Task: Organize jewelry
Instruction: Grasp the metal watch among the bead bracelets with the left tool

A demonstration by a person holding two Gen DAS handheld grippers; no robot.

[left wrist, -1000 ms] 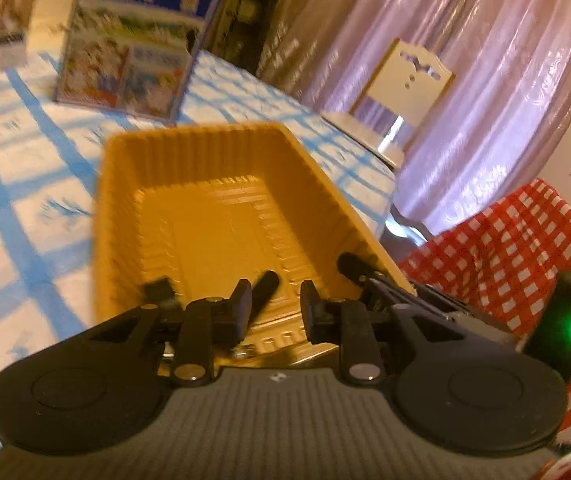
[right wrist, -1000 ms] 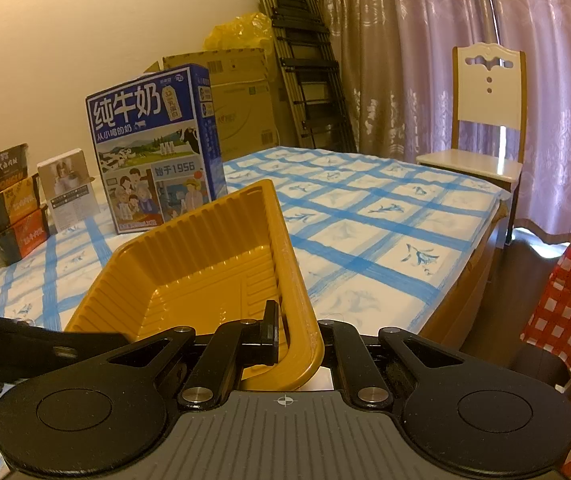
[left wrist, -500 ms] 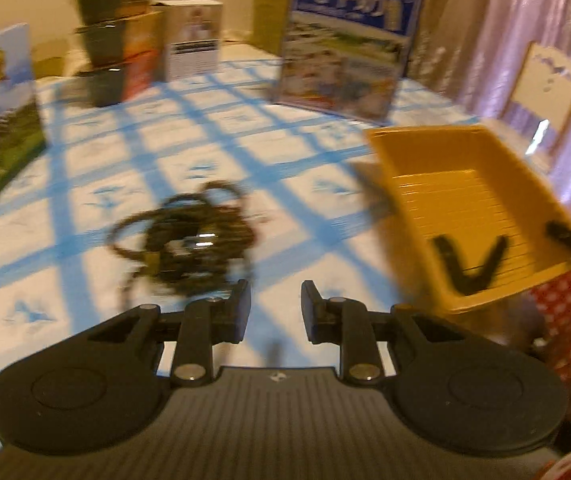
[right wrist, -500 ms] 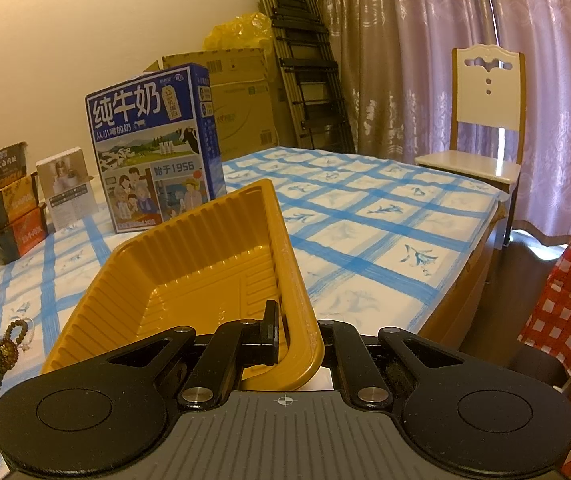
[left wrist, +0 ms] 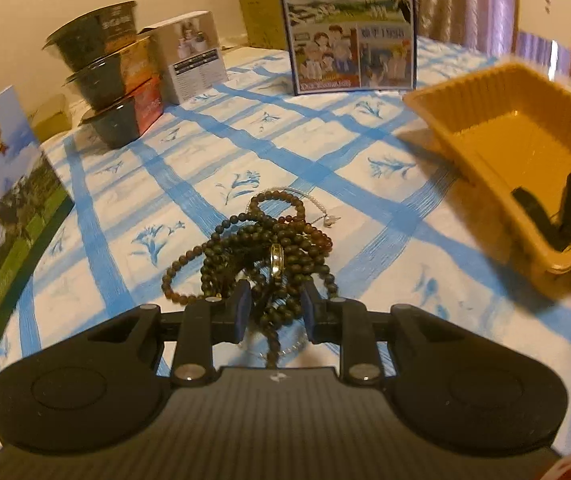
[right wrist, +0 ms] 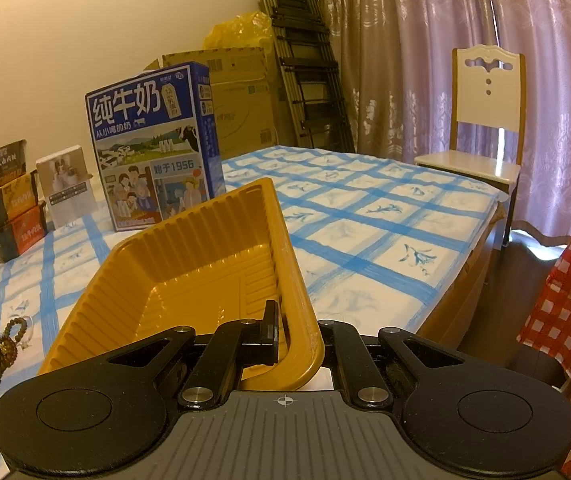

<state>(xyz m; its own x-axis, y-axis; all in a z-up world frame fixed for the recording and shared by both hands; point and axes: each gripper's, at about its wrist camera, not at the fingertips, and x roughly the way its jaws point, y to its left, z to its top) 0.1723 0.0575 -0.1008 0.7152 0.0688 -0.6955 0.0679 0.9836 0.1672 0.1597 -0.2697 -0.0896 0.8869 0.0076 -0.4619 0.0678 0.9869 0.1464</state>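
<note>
We are judging the job as barely begun: the yellow tray (right wrist: 189, 280) is sitting empty of jewelry, and the whole tangle of bead strings (left wrist: 263, 246) is lying on the blue-checked tablecloth (left wrist: 189, 160), well to the left of the tray. With our right gripper (right wrist: 297, 336) we are pinching the tray's near corner rim, one finger inside the wall and the other outside, and tipping the tray up so its far side is rising off the cloth. Our left gripper (left wrist: 274, 308) is standing partly open with nothing clamped, its fingers straddling the near edge of the pile (a few beaded loops are trailing between them), though we cannot tell whether the pads are touching any strand. The pile itself is looking like several dark, round-beaded bracelets or necklaces knotted together, with a gold ring (left wrist: 276, 261) perched on top, some reddish beads on the right, and a thin pale chain with a small pendant (left wrist: 327, 220) straying out behind. All of it is waiting to be lifted across.
</note>
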